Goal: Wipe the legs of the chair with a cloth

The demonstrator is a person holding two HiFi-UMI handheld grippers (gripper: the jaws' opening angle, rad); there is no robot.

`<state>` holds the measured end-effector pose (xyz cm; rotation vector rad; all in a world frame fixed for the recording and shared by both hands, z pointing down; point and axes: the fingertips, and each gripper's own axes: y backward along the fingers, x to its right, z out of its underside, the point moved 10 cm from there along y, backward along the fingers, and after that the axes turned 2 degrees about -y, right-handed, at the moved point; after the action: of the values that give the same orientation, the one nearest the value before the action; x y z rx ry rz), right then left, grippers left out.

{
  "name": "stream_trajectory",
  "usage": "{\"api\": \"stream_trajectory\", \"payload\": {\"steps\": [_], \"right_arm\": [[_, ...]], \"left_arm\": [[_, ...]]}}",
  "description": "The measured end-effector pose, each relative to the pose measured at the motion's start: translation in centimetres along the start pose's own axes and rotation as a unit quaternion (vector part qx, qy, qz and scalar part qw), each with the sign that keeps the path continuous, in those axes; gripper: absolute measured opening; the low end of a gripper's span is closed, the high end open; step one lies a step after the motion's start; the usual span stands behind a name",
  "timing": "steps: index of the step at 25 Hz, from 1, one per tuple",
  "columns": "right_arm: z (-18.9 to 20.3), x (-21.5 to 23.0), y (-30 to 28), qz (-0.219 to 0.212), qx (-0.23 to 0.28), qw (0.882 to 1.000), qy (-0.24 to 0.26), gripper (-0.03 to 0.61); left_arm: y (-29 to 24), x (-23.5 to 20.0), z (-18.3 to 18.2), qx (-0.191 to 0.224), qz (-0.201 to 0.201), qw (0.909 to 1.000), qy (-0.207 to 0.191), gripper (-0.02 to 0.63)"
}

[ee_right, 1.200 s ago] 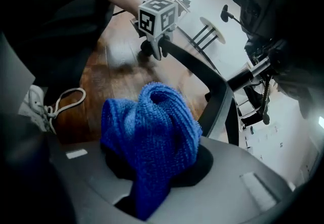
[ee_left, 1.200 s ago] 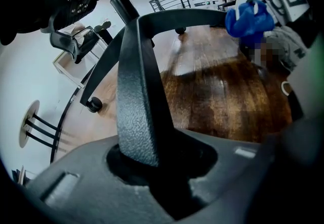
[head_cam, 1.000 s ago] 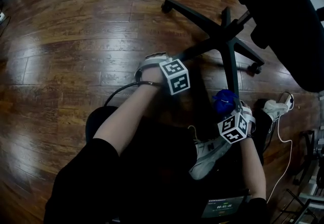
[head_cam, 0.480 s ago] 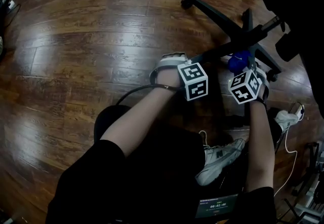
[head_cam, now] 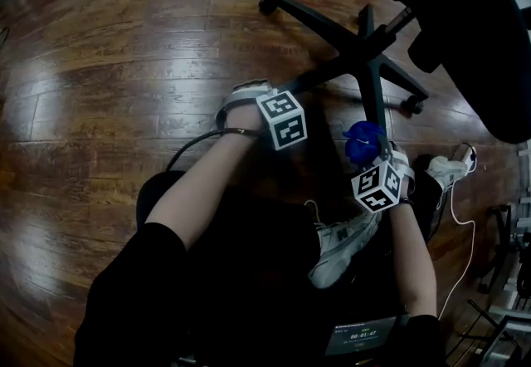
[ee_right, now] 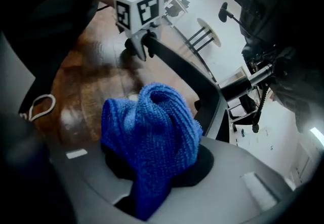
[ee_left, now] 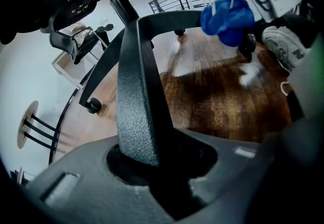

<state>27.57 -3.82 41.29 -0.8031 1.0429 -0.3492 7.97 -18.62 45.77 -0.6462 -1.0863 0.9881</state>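
Gripper views alone show us the left gripper [ee_left: 154, 164] clamping the black textured chair leg [ee_left: 135, 91], the right gripper [ee_right: 152, 187] clutching crumpled blue cloth [ee_right: 152, 129] nearby.

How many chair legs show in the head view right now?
5, all from one hub: upper-left leg, short upper leg, right leg, lower leg by the blue cloth, lower-left leg in the left gripper. None seems hidden.

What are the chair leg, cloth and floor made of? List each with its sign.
Chair leg: likely plastic or coated metal; black, pebbled matt skin.
Cloth: blue knit or microfibre; ribbed loops.
Floor: glossy wood or laminate; grain and glare.
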Motion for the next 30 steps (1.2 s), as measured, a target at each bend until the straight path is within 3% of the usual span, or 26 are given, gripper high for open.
{"api": "stream_trajectory", "payload": {"steps": [5, 10, 18, 21, 26, 30], "right_arm": [[3.3, -3.3, 2.3, -0.033, -0.019, 0.999, 0.013, 0.097], [1.9, -1.3, 0.9, -0.046, -0.041, 0.998, 0.017, 0.095], [-5.9, 8.4, -5.8, 0.028, 0.002, 0.999, 0.016, 0.095], [-7.8, 10.0, -7.0, 0.053, 0.013, 0.998, 0.022, 0.095], [-7.6, 9.3, -5.9, 0.034, 0.04, 0.999, 0.008, 0.095], [-3.7, 4.9, -3.0, 0.01, 0.024, 1.0, 0.012, 0.093]], "left_arm": [[-0.2, 0.2, -0.1, -0.007, 0.007, 0.9999, 0.008, 0.114], [-0.1, -0.3, -0.4, -0.001, 0.009, 0.9999, 0.011, 0.115], [0.2, 0.0, -0.7, -0.009, 0.002, 0.9999, 0.008, 0.115], [0.3, 0.0, -0.5, -0.005, -0.001, 1.0, 0.0, 0.115], [0.2, -0.3, 0.1, -0.007, -0.014, 0.9999, 0.005, 0.115], [0.0, 0.0, 0.0, -0.003, -0.032, 0.9995, -0.002, 0.115]]}}
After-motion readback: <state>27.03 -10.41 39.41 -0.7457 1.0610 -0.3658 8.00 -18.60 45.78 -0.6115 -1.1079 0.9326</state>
